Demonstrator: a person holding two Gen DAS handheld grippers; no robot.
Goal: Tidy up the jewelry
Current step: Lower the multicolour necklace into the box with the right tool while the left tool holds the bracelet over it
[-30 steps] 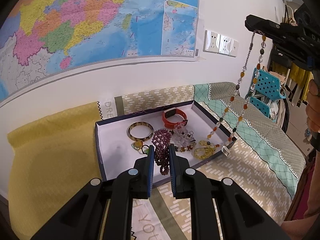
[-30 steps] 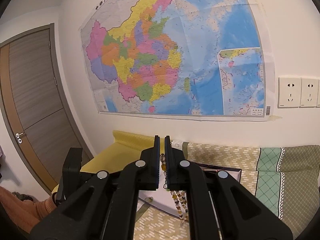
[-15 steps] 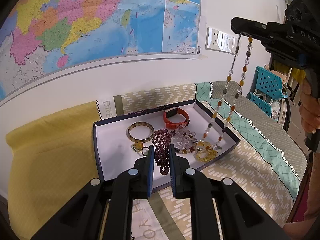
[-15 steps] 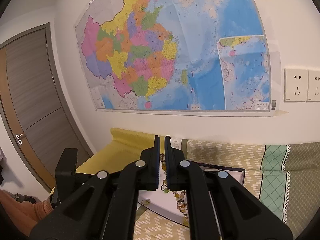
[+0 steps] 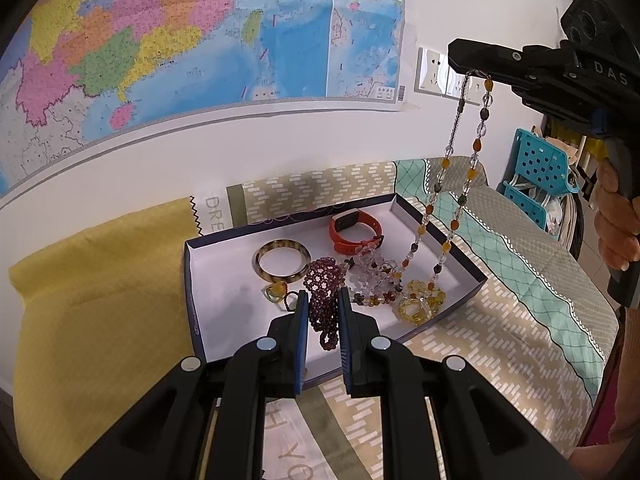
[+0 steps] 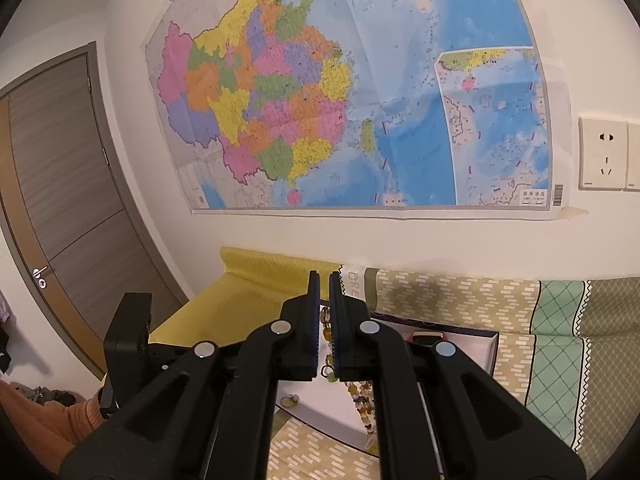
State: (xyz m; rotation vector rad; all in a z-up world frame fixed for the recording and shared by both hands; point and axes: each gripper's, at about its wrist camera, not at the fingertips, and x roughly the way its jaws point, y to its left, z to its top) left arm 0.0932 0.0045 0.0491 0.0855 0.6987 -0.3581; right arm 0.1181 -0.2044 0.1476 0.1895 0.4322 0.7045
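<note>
Right gripper (image 5: pixel 460 66), at 2 o'clock, pinching beaded necklace (image 5: pixel 452 204) hung over box (image 5: pixel 192 280) | left gripper (image 5: pixel 322 304) fingers slightly parted, empty, above purple bracelet (image 5: pixel 324 292).

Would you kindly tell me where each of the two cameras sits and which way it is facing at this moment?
Left wrist: on the left gripper, angled down at the jewelry box on the patterned cloth; the right gripper, a hand and the dangling beaded necklace show at right.
Right wrist: on the right gripper, raised and facing the wall map and door; the left gripper's body and an orange sleeve show lower left.
Shared: map, box, necklace, cloth.
</note>
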